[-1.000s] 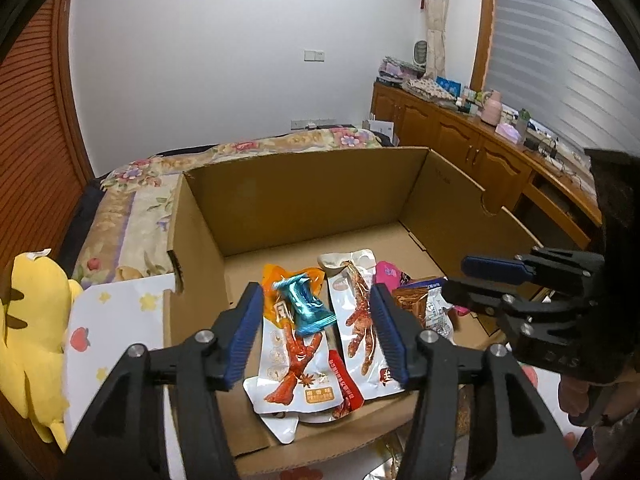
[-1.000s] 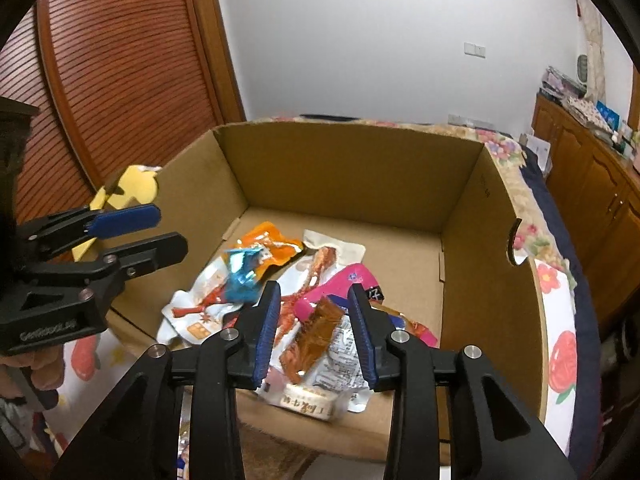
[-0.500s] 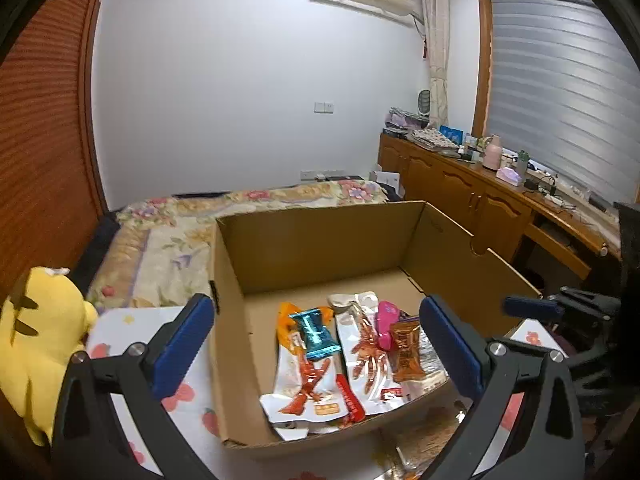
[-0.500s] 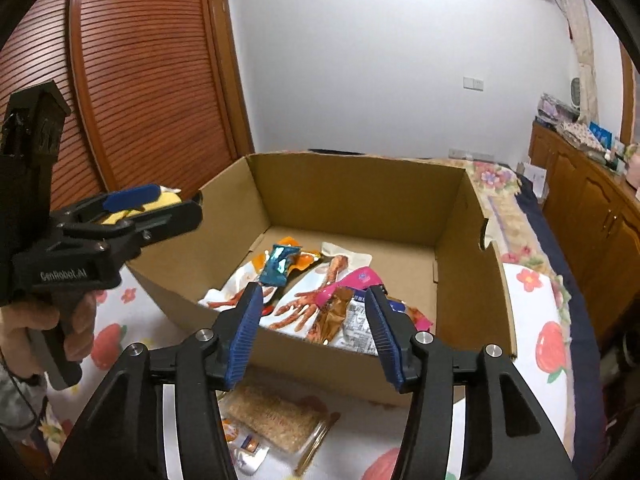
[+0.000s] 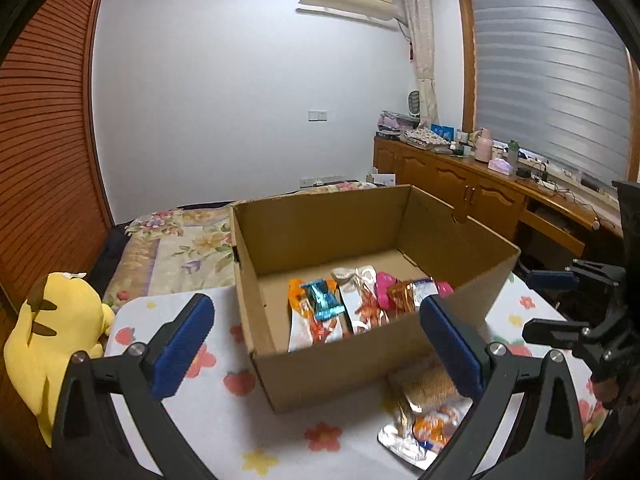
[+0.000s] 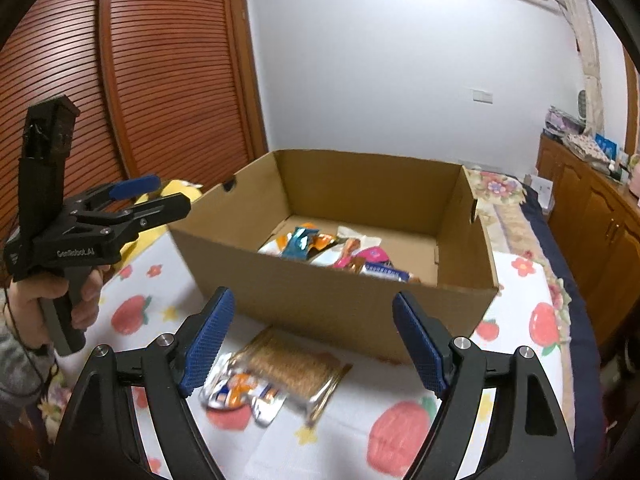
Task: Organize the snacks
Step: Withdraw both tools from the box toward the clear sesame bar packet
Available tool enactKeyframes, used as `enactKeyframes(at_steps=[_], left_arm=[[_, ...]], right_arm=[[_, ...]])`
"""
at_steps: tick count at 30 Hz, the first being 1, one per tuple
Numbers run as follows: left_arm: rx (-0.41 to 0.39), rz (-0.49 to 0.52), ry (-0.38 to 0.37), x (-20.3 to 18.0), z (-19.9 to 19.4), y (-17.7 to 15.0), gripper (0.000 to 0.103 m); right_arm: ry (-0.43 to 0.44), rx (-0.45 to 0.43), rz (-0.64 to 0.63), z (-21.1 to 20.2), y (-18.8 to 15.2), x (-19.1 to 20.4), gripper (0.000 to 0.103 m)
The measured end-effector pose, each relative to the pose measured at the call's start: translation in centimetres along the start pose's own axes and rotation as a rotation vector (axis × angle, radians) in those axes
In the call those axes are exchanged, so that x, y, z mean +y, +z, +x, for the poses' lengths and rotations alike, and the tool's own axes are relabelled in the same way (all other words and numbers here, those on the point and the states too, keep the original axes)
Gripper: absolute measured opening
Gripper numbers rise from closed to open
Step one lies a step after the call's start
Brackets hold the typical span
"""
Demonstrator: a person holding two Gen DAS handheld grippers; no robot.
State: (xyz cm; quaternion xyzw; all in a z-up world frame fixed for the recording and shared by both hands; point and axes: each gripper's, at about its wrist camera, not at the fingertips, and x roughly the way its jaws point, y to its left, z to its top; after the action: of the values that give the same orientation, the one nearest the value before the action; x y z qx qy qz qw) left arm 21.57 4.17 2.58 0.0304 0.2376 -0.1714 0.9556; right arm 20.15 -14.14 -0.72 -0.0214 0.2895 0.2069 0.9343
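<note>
A: Progress? The cardboard box (image 5: 340, 368) holds a row of snack packets (image 5: 352, 304) flat on its floor near the front wall, so most of it looks sorted

B: Two are left outside. A gold packet (image 6: 292, 368) and a silver-orange packet (image 6: 240, 392) lie on the flowered tablecloth (image 6: 520, 320), just in front of the box, touching each other

A: Grippers? The left gripper (image 5: 316, 344) has its jaws spread wide and holds nothing. The right gripper (image 6: 312, 340) is the same, wide apart and empty, hanging above the two loose packets

B: Room? The back half of the box floor is bare, so there is plenty of space to drop more in. The front wall stands between the loose packets and the row, so a carried packet likely has to lift over that rim

A: Edges? The yellow plush toy (image 5: 52, 332) sits off the cloth's left side, well apart from the packets. The bed (image 5: 180, 240) is behind the box. The two grippers are near each other over the front of the table, so a clash seems the main risk
</note>
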Motion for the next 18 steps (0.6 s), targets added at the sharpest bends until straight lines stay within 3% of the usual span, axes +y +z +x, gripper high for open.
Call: enactKeyframes(at_steps=[11,18], left_arm=[[0.075,-0.007,-0.021,-0.7,-0.6,-4.5,0.103],[0.127,-0.045,-0.035,-0.7,0.6,-7.2,0.103]], right_arm=[[0.020,0.096,-0.062,1.9,-3.0,0.5,0.083],[0.067,0.191,-0.091,5.6,-4.2,0.9,0.083]])
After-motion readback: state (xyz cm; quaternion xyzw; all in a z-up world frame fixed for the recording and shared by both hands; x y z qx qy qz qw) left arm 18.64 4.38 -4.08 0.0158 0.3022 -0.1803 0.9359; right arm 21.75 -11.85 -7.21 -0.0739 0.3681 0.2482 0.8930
